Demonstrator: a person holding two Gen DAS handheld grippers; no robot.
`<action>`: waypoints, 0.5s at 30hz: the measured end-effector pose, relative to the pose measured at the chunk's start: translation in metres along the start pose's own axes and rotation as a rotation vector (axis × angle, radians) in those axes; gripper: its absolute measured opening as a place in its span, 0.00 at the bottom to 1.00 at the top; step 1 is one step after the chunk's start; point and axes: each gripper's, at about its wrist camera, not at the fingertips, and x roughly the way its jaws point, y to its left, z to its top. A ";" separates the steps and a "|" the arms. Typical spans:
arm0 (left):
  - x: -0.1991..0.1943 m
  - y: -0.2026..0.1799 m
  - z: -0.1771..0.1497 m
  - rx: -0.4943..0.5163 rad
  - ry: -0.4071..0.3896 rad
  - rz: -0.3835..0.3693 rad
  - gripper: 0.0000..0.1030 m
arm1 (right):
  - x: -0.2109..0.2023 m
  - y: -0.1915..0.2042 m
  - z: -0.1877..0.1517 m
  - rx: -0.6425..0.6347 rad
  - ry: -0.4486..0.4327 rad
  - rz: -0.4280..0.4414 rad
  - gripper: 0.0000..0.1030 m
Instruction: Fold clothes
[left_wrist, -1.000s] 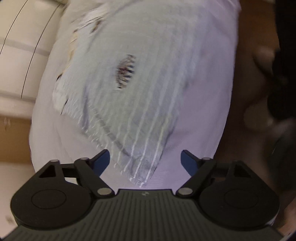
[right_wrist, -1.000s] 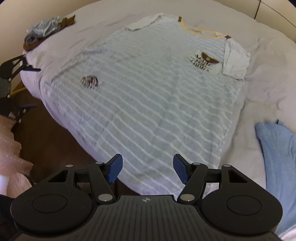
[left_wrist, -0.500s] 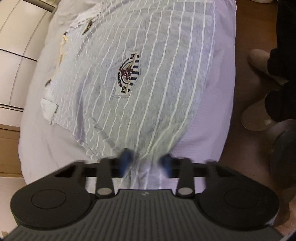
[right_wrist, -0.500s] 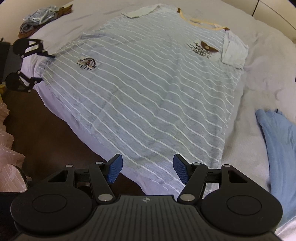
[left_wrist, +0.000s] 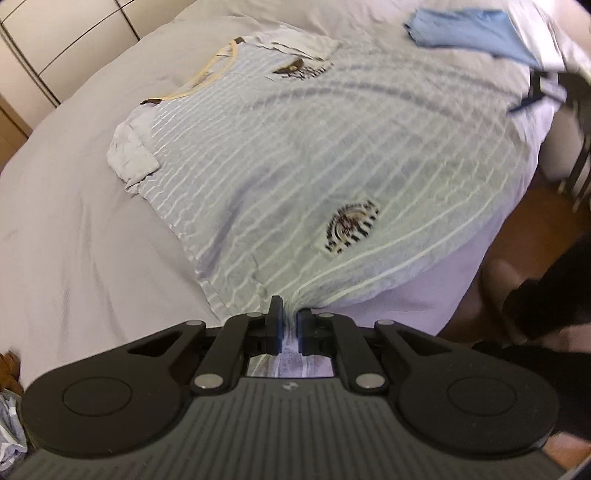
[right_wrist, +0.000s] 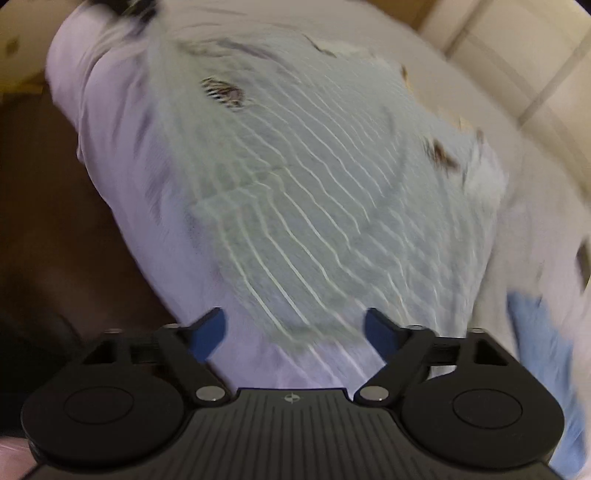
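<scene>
A grey T-shirt with thin white stripes (left_wrist: 295, 155) lies spread flat on a bed, with a yellow collar at the far end and a dark printed patch (left_wrist: 351, 227) near the hem. My left gripper (left_wrist: 290, 325) is shut on the shirt's near hem corner, and cloth bunches between its fingers. In the right wrist view the same shirt (right_wrist: 314, 192) is blurred. My right gripper (right_wrist: 295, 334) is open, with its jaws either side of the other hem corner, not holding it.
The bed has a pale lilac sheet (left_wrist: 81, 236). A blue garment (left_wrist: 472, 29) lies at the far right of the bed and shows in the right wrist view (right_wrist: 543, 350). Brown floor (left_wrist: 535, 221) lies past the bed edge, and pale cupboards (left_wrist: 55, 48) stand behind.
My left gripper closed on the shirt's hem corner and swung round. My right gripper moved down close to the other hem corner and stayed open.
</scene>
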 end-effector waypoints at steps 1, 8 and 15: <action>0.000 0.001 0.002 0.004 0.000 -0.003 0.05 | 0.004 0.009 -0.002 -0.043 -0.022 -0.037 0.87; 0.001 -0.001 0.002 0.027 0.017 -0.007 0.06 | 0.036 0.016 -0.013 -0.161 -0.067 -0.180 0.59; -0.013 0.009 0.015 0.060 0.009 0.019 0.05 | 0.021 -0.038 -0.030 -0.127 -0.006 -0.145 0.09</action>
